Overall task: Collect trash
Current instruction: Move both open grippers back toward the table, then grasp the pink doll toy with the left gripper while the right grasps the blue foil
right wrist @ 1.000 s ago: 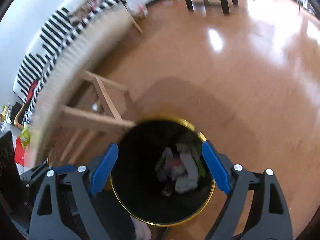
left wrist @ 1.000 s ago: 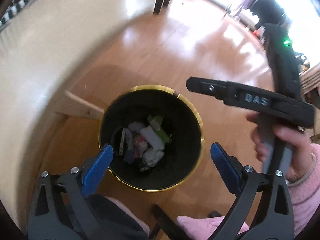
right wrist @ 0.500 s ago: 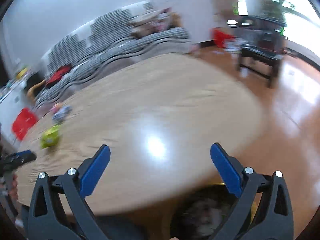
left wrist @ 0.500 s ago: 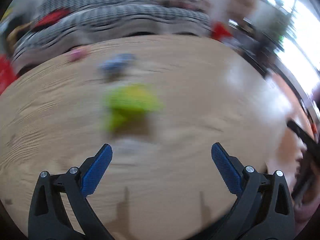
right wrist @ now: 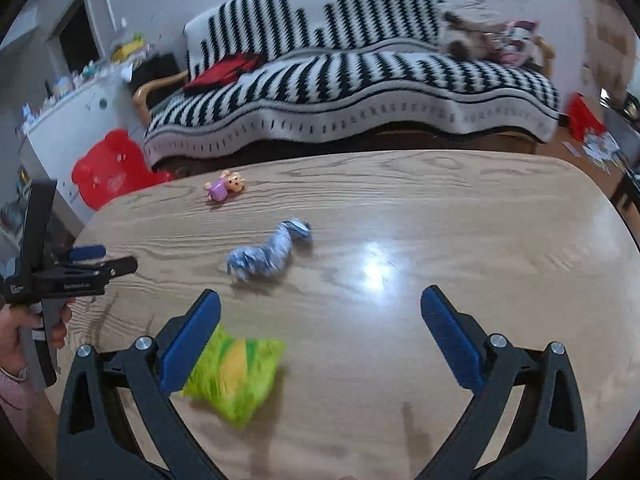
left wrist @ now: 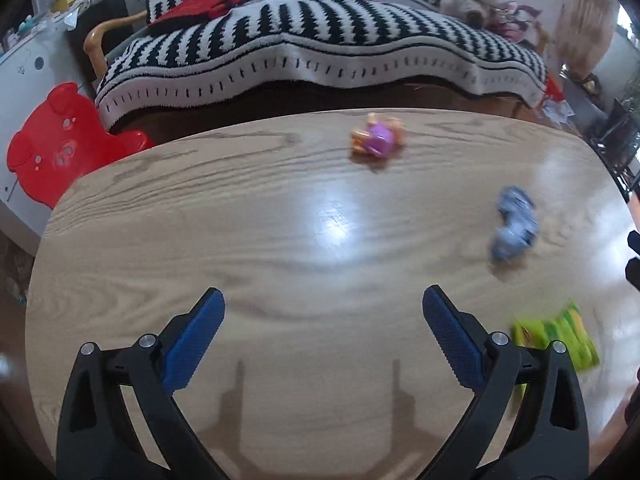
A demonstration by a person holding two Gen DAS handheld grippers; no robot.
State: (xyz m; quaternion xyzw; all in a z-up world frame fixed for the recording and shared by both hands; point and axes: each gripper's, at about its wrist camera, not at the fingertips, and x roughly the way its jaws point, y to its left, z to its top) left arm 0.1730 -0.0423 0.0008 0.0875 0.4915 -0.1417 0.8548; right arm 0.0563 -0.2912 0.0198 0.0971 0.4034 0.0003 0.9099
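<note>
On the wooden table (left wrist: pixel 280 240) (right wrist: pixel 460 220) lie a green-yellow snack bag (left wrist: pixel 560 336) (right wrist: pixel 236 372), a crumpled blue-grey wrapper (left wrist: pixel 514 228) (right wrist: pixel 270 254) and a small purple and pink toy figure (left wrist: pixel 378 140) (right wrist: pixel 224 188). My left gripper (left wrist: pixel 324 332) hovers open over bare wood, the bag off to its right. My right gripper (right wrist: pixel 320 336) is open too, its left finger just above the bag's near corner. The left gripper also shows at the left edge of the right wrist view (right wrist: pixel 84 260), held by a hand.
A sofa with a black-and-white striped blanket (left wrist: pixel 320 40) (right wrist: pixel 360 72) stands behind the table. A red plastic bear-shaped stool (left wrist: pixel 56 140) (right wrist: pixel 108 168) sits at the left, beside a white cabinet (right wrist: pixel 72 120). The bin is out of view.
Both grippers have swung up from above the black bin to face the tabletop; the bin has dropped out of view and the trash on the table has come into sight.
</note>
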